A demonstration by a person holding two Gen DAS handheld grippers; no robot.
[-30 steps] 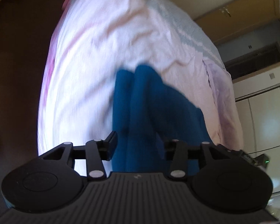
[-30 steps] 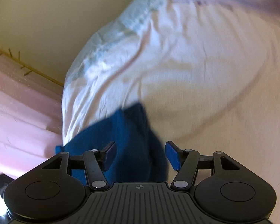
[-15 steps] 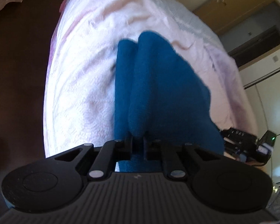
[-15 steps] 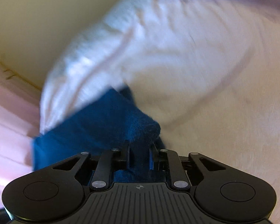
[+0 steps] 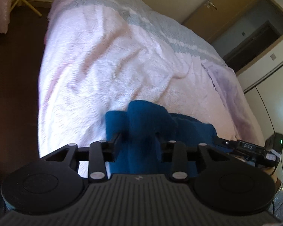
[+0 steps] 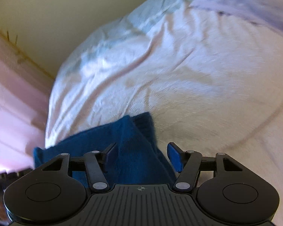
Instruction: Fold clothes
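Observation:
A dark blue knitted garment (image 5: 188,128) lies bunched on a pale pink bed blanket (image 5: 103,66). In the left wrist view a raised fold of it stands between the fingers of my left gripper (image 5: 137,141). The jaws are opening and stand a little apart around the fold. In the right wrist view the same blue garment (image 6: 88,141) runs off to the left over the blanket (image 6: 198,66). A ridge of it lies between the fingers of my right gripper (image 6: 141,153). Those jaws are opening wide, and the right pad (image 6: 174,157) is clear of the cloth.
Dark floor (image 5: 15,75) lies left of the bed. White wardrobe doors (image 5: 269,98) and a wooden cabinet (image 5: 217,5) stand to the right. A black device with a green light (image 5: 254,147) sits at the garment's right end. A pink curtain (image 6: 9,103) hangs left.
Half a second ago both grippers were pinched shut on folds of the blue garment. Both have now spread their jaws, and the garment sits lower and flatter on the blanket.

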